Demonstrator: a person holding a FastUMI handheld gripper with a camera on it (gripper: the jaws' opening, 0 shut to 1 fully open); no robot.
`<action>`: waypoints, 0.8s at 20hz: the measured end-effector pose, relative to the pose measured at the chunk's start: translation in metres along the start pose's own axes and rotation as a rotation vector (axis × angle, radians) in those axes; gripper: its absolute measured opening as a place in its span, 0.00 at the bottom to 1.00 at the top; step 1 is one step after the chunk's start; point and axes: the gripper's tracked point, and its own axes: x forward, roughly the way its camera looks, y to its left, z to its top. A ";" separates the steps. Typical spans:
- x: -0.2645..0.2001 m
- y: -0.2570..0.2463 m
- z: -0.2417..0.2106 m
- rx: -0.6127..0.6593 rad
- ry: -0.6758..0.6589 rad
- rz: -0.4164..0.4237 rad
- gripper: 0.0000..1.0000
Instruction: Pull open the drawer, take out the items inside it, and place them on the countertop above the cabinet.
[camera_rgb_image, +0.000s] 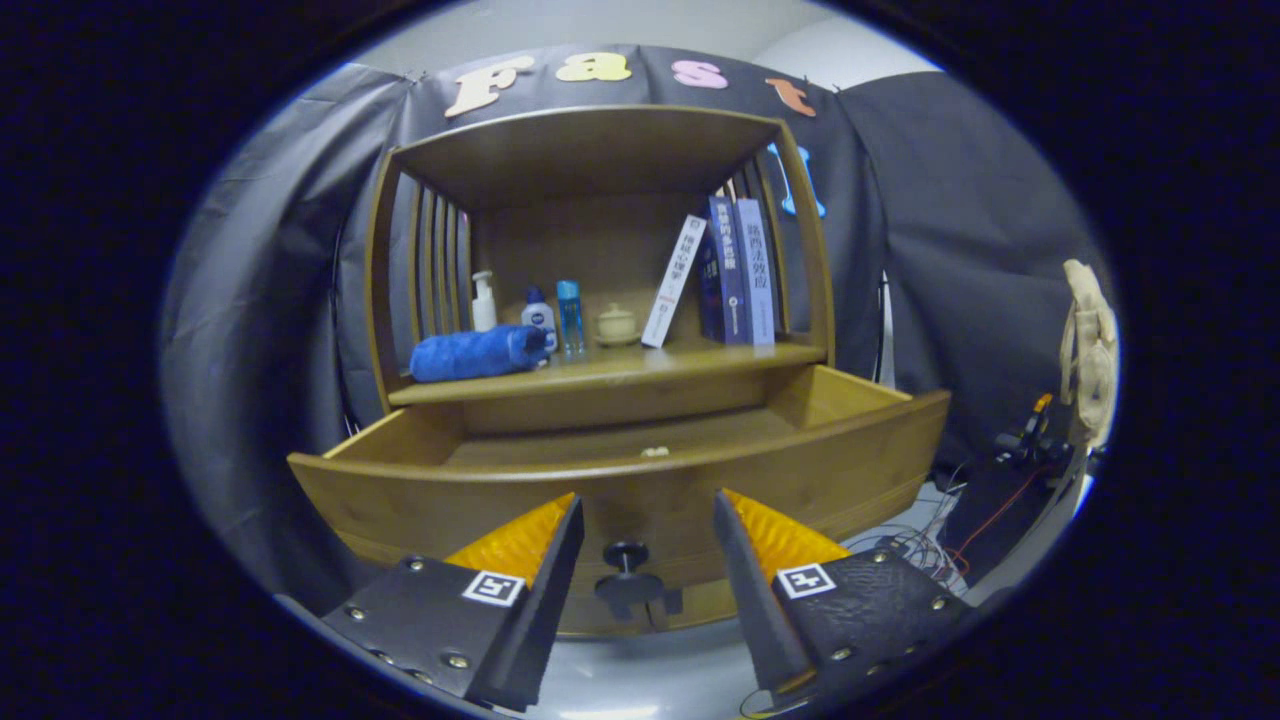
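My hand-held gripper (648, 520) hangs with its fingers spread apart, gripping nothing, and the dark round knob (626, 553) of the pulled-out brown wooden drawer (800, 465) sits in the gap between them, touching neither. Beyond the drawer's front edge a small pale item (655, 452) lies on its floor, with bare wood on both sides. Above, on the worktop (640, 368), a rolled blue towel (478, 353) lies near the front lip, bottles behind it, books (735, 272) at the far end.
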 end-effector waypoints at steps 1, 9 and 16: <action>0.001 0.001 0.020 -0.014 -0.037 -0.008 0.77; 0.046 0.005 0.091 -0.015 -0.057 -0.086 0.77; 0.098 0.009 0.055 -0.035 0.250 -0.172 0.77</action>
